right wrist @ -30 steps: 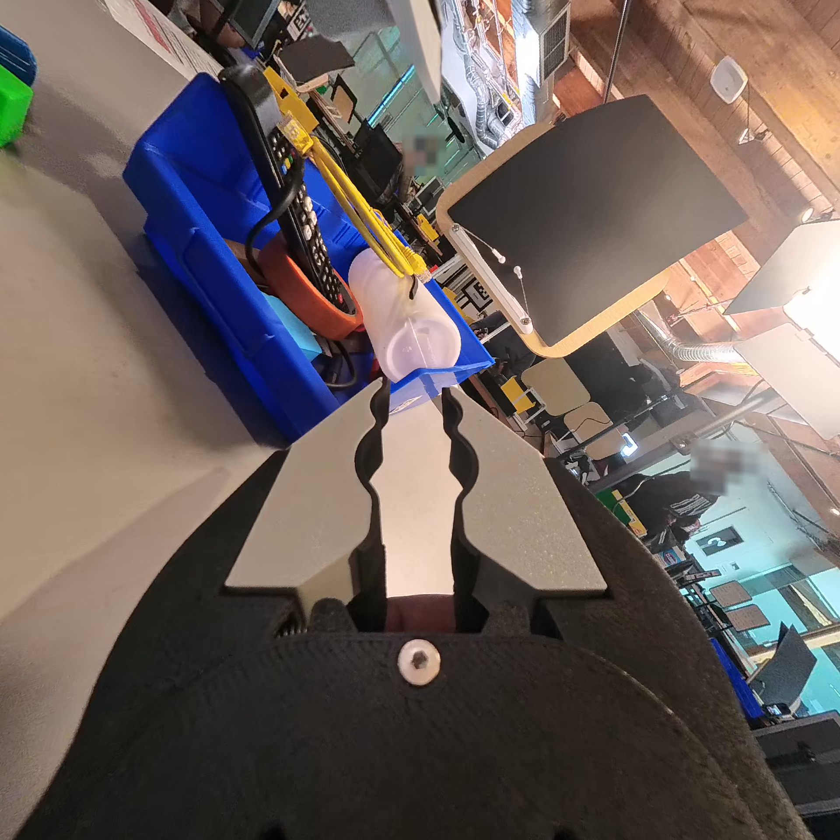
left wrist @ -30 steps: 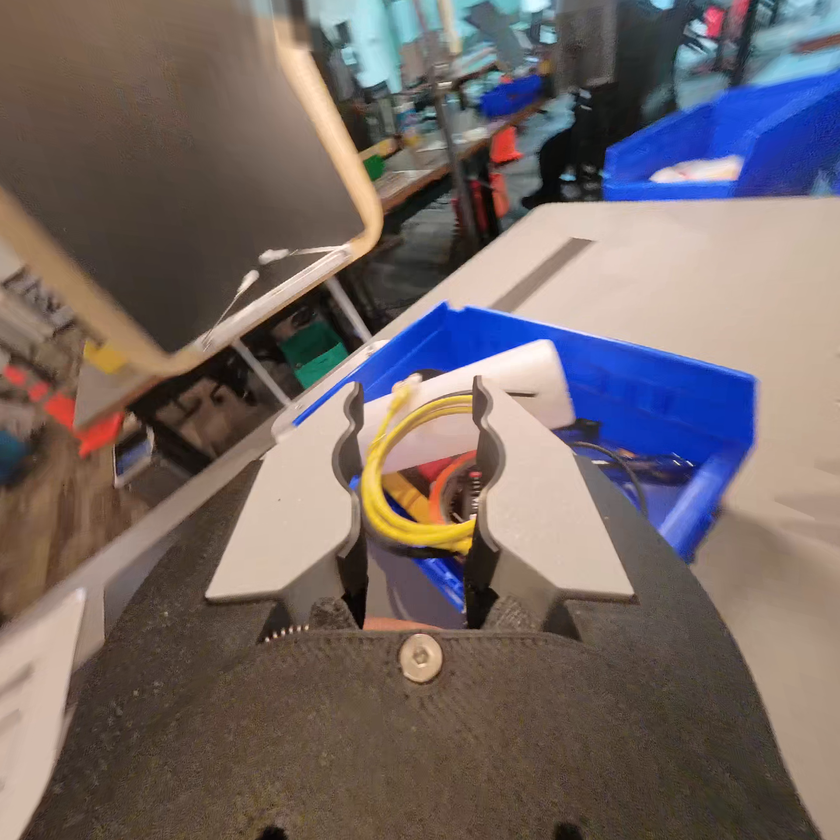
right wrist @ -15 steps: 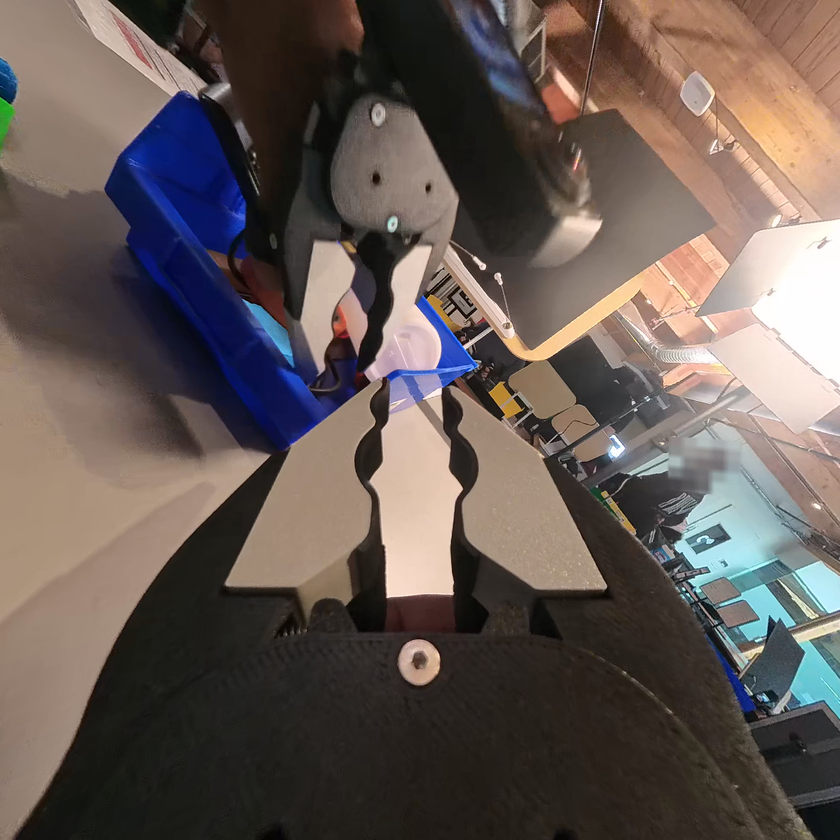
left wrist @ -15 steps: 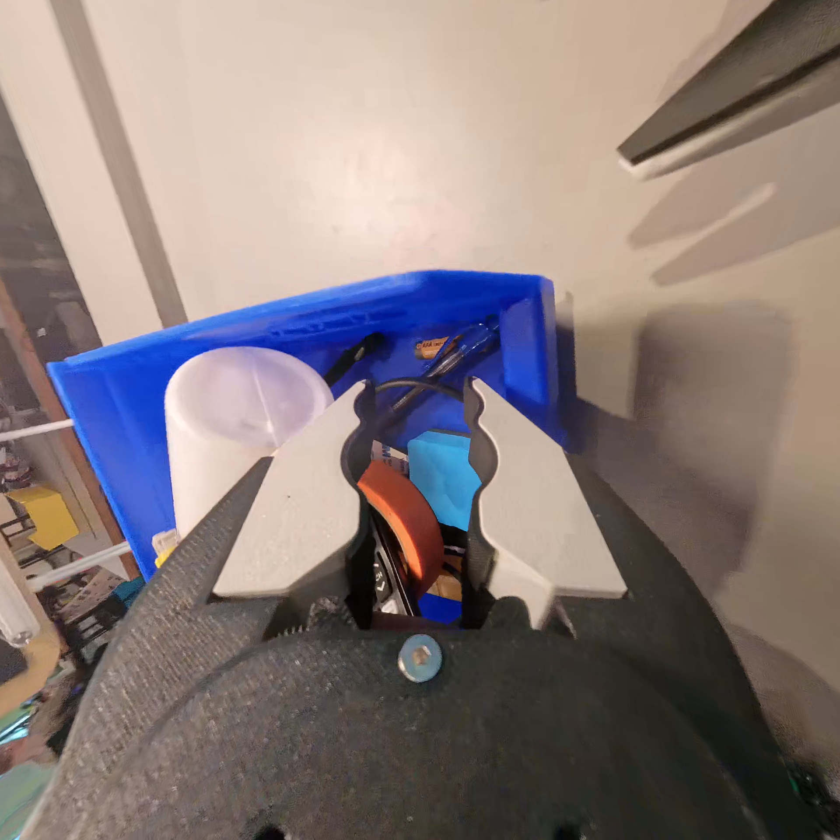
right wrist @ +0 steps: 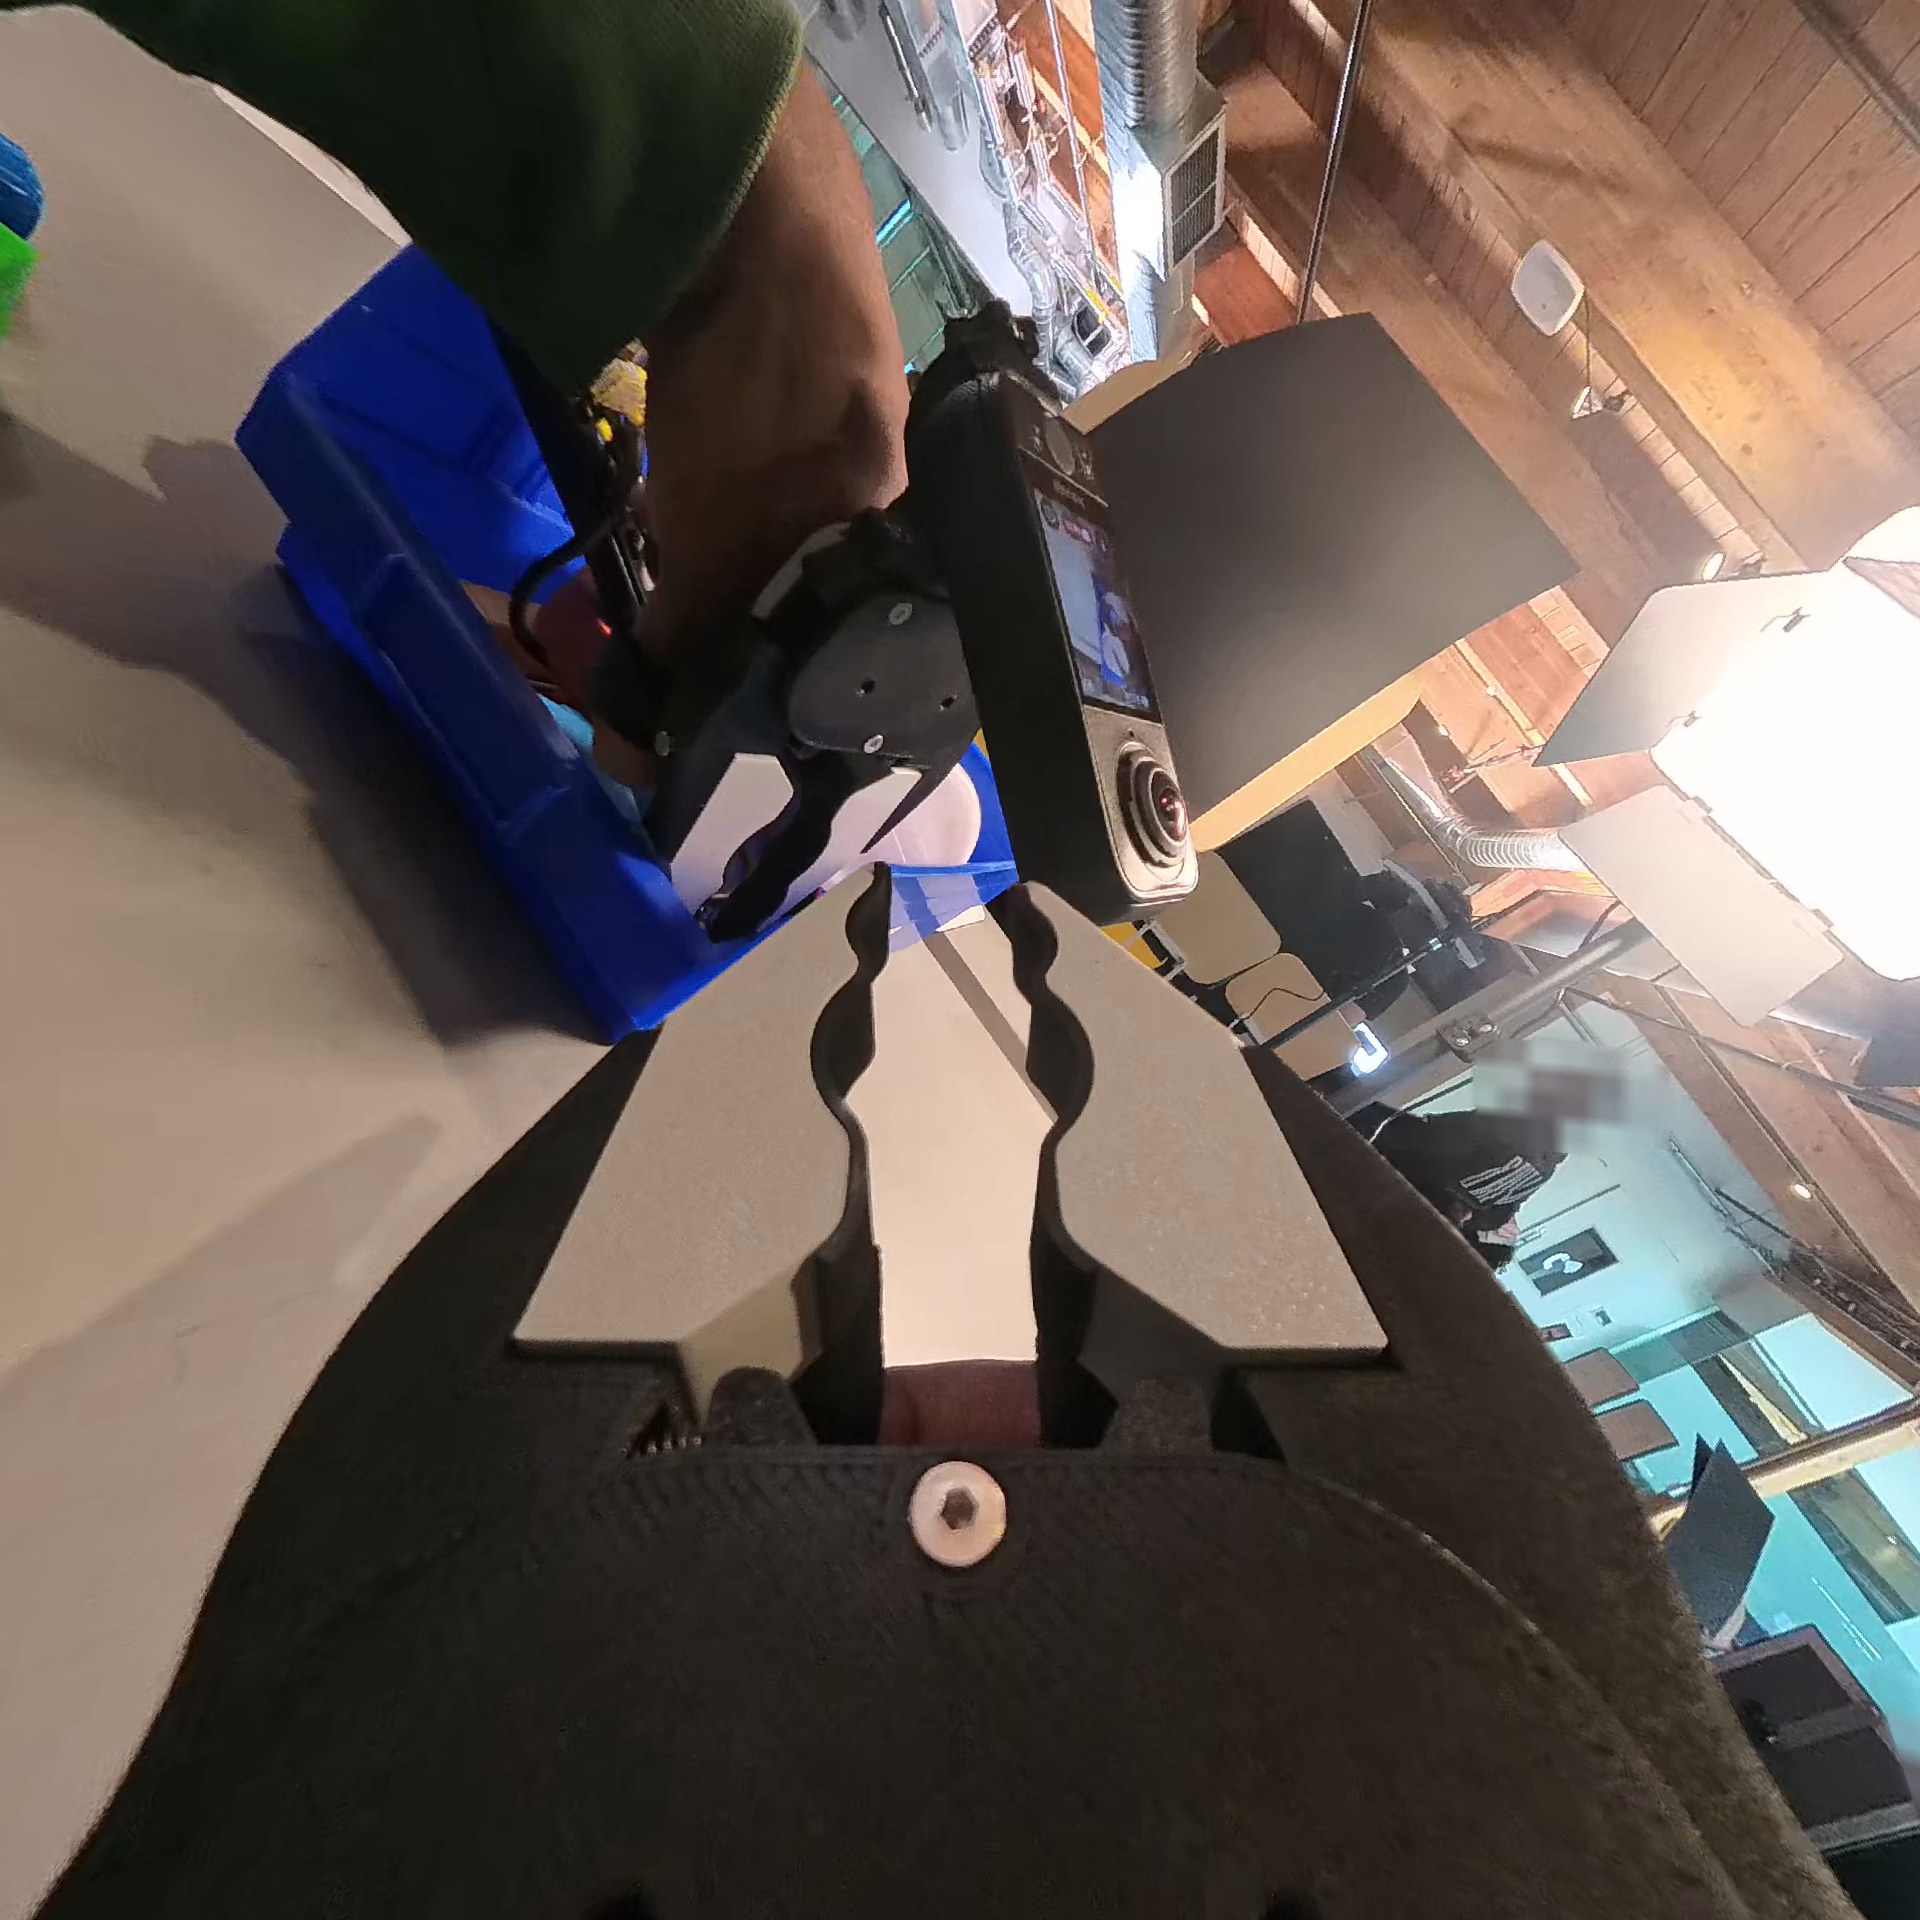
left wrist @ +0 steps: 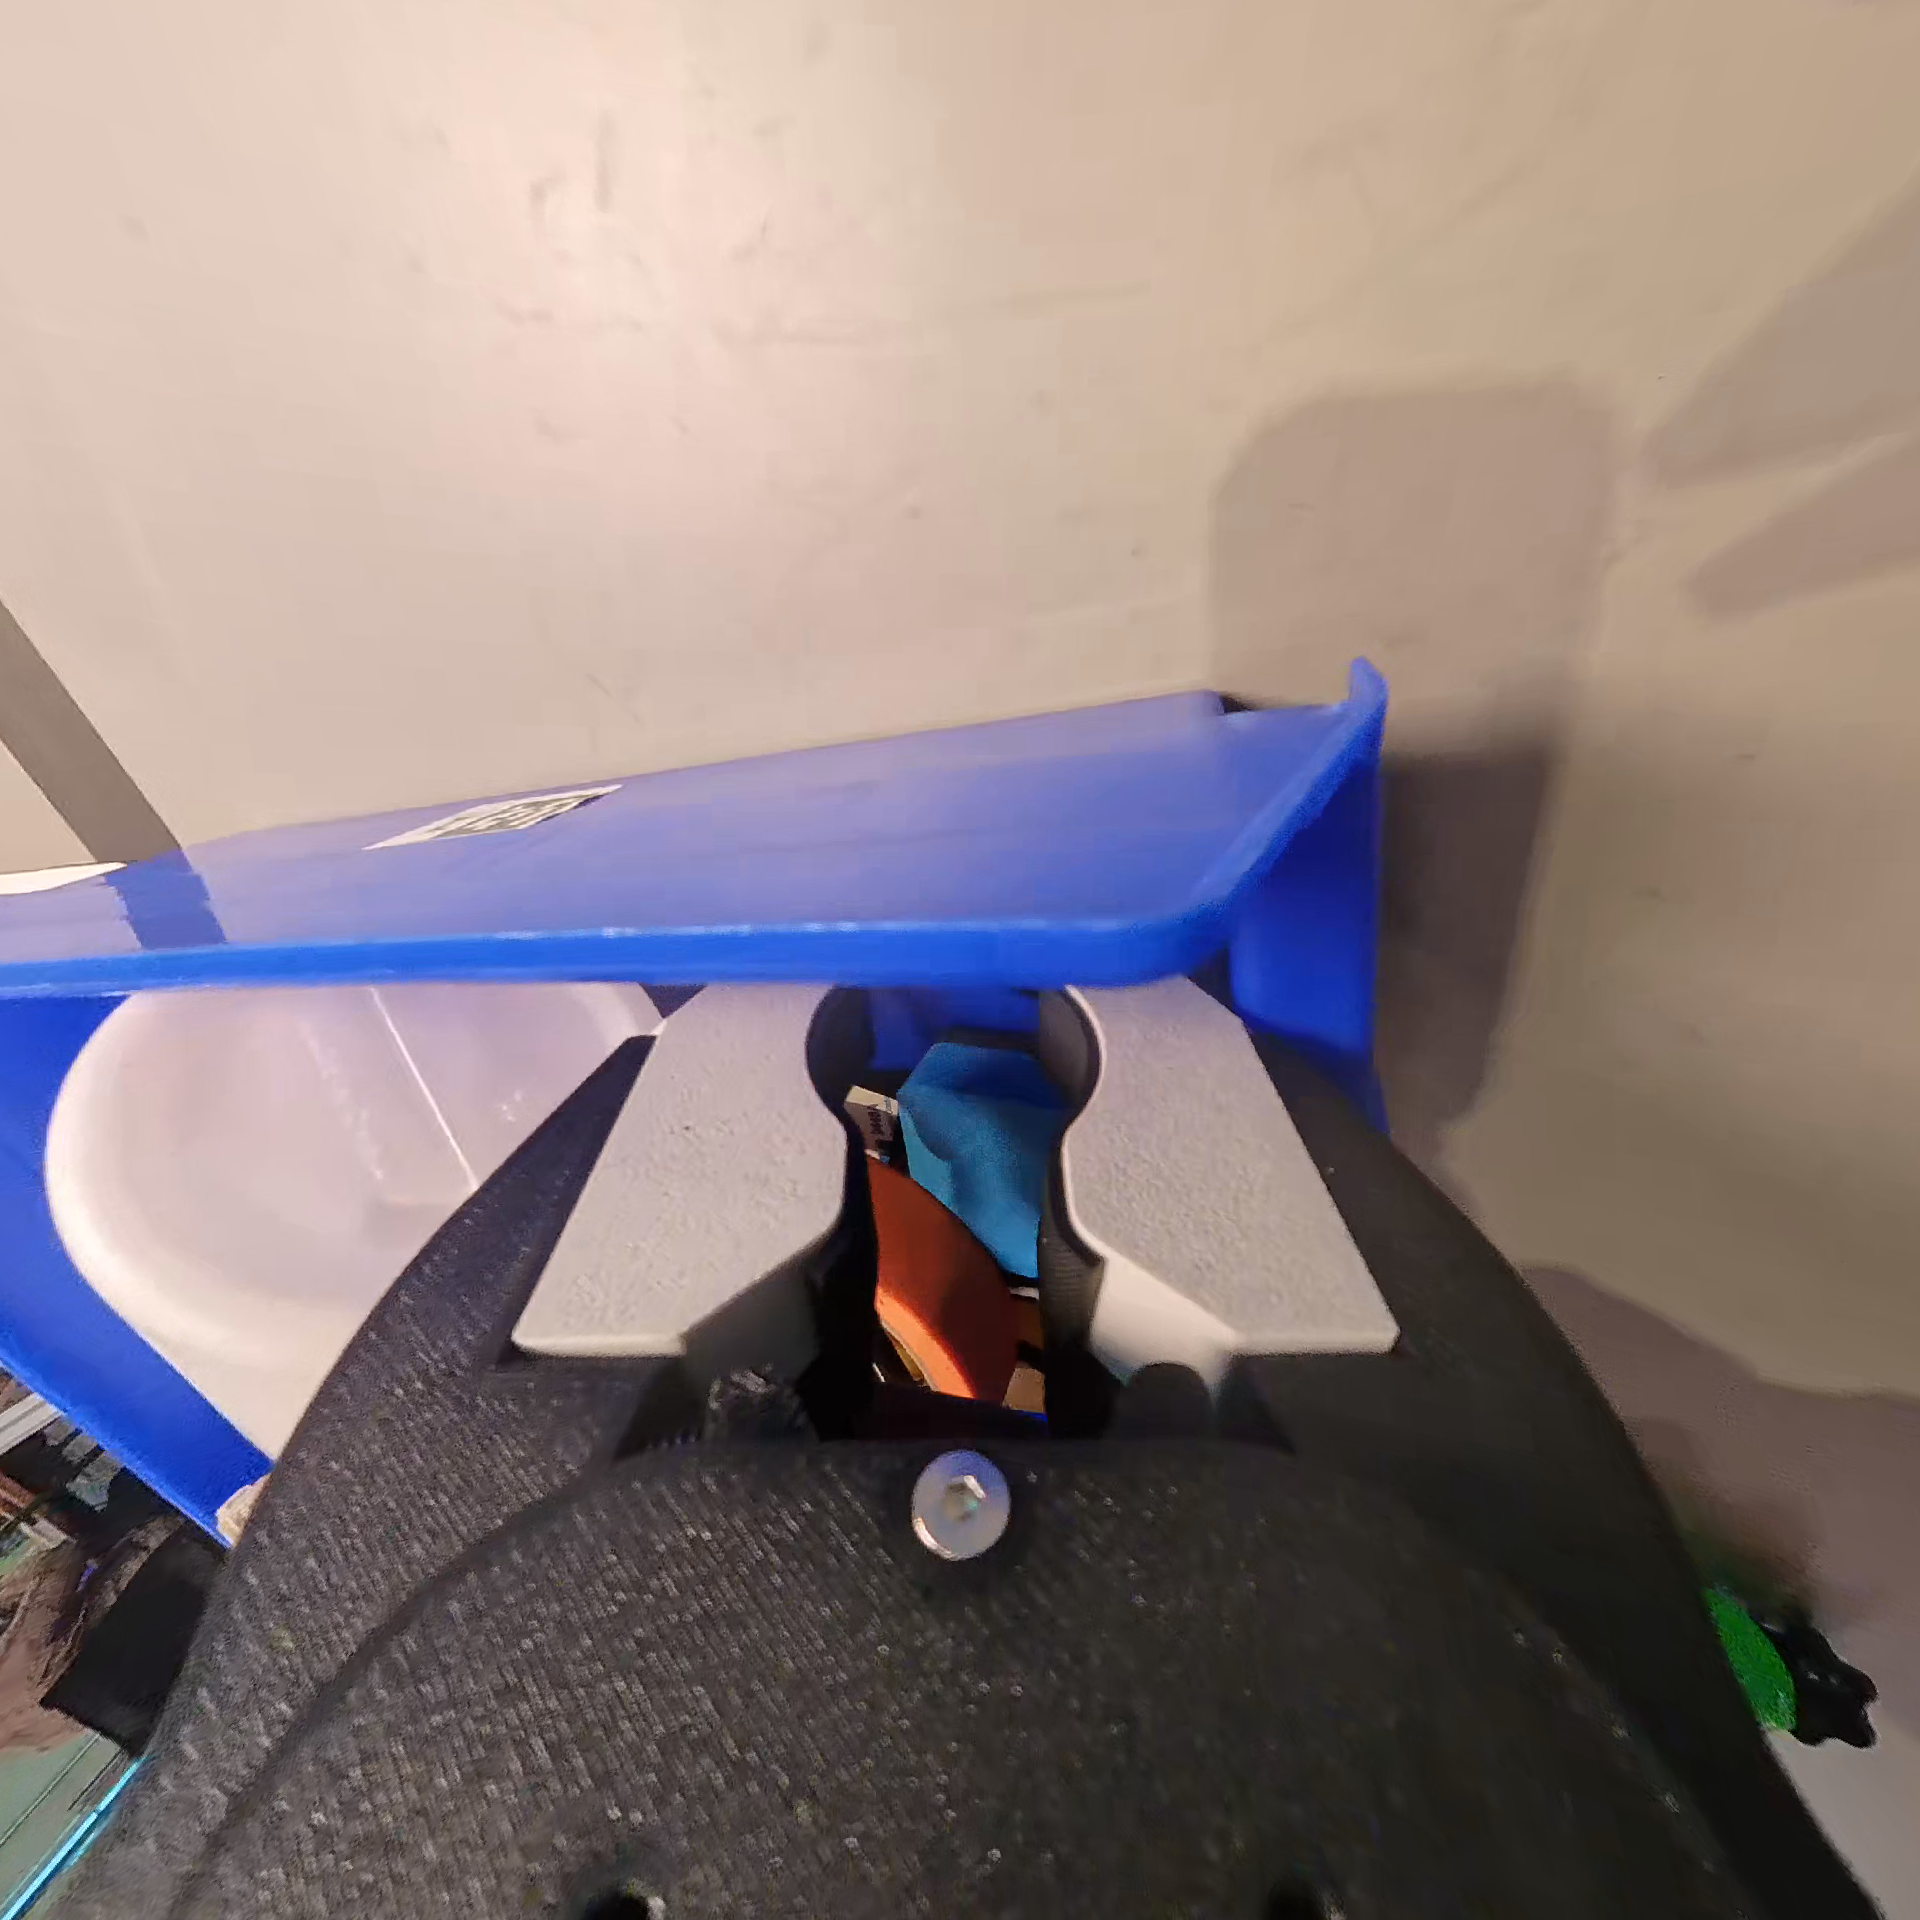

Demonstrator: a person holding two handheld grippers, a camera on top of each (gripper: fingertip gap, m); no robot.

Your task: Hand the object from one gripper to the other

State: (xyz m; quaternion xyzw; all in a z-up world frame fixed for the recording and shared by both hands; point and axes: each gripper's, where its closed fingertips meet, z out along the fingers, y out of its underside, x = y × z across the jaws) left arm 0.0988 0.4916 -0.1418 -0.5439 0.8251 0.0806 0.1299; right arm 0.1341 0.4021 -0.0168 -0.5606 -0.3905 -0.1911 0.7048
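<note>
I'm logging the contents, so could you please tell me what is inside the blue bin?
Visible inside the blue bin: a translucent white container, an orange-brown piece and a light blue item. The left tool covers the rest.

L gripper (left wrist: 954,1049) is dropping deeper into the blue bin (left wrist: 727,894) vs 0.5 s ago, its tips now passing under the rim. Orange piece (left wrist: 925,1278) & blue block (left wrist: 977,1153) are filling the gap between its open jaws.

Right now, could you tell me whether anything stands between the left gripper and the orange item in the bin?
Nothing visible does: the orange item shows straight between the open jaws of the left gripper, a light-blue piece beside it.
</note>
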